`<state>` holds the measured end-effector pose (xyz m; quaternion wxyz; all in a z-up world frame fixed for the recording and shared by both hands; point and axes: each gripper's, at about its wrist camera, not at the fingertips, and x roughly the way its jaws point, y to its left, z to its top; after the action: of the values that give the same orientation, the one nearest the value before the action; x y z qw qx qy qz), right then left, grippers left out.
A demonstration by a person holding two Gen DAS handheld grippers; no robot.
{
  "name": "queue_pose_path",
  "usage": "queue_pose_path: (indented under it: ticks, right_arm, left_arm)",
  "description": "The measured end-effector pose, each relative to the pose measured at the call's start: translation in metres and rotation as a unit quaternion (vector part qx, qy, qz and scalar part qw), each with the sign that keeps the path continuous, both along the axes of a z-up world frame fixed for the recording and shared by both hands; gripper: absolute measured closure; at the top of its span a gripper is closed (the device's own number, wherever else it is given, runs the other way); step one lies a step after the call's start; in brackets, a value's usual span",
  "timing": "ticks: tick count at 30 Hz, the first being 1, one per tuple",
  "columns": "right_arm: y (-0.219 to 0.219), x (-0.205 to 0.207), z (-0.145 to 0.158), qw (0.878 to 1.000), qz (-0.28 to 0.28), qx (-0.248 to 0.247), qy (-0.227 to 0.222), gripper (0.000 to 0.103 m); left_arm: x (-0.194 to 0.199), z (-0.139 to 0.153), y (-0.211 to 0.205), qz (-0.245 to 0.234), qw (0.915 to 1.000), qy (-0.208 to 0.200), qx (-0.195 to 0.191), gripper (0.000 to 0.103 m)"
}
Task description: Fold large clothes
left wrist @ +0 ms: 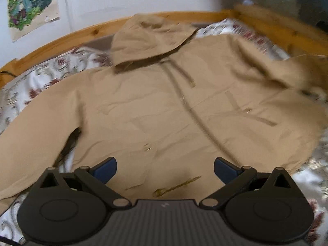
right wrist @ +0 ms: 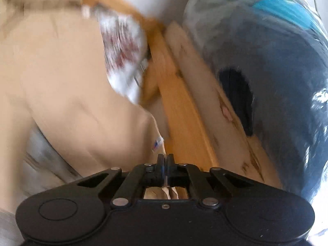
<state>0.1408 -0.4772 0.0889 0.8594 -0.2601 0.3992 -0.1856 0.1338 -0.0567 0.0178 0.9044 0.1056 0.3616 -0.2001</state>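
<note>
Bedroom, white wall with two colourful posters (left wrist: 32,6); pine bed frame (left wrist: 61,39) enclosing a floral bedsheet (left wrist: 47,71). Beyond the frame on the right-hand side, pale boards and a bulky dark bundle under glossy wrap (right wrist: 266,71); contents not identifiable through blur.

Tan hooded jacket (left wrist: 164,106) spread front-up across the bed, hood toward the wall, hem toward the cameras; long axis running hood to hem, sleeves out to both sides. Drawstrings and centre zip visible.

Left gripper (left wrist: 165,170): fingers (left wrist: 106,169) spread wide, nothing between them, poised above the hem near the centre line, no contact evident.

Right gripper (right wrist: 165,160): fingers pressed together, tan fabric bunched just behind them, judged pinching the jacket at its right sleeve or edge, near the bed frame. Sleeve cloth extending away up and to the left in that view, a small label at its edge.

Judgement: right hand the one engaged; fold likely calls for carrying the pinched sleeve inward, across the long axis, toward the zip. Heavy blur in the right view; exact grasp point uncertain.
</note>
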Motion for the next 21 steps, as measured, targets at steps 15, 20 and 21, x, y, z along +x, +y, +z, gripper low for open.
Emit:
queue_pose_path:
  ticks: [15,20,21]
  right_arm:
    - [0.207,0.093,0.126,0.918,0.263,0.294,-0.030,0.103]
    - [0.221,0.124,0.066,0.923,0.267,0.273,0.042,0.085]
    - [0.217,0.127,0.048,0.926,0.264,0.263,0.060,0.081]
  left_arm:
    - [0.024,0.045,0.034,-0.089,0.9830,-0.053,-0.151,0.001]
    - [0.046,0.019,0.056,-0.071,0.9882,-0.010,-0.135,0.001]
    - [0.052,0.011,0.056,-0.071,0.9896,-0.001,-0.125,0.001]
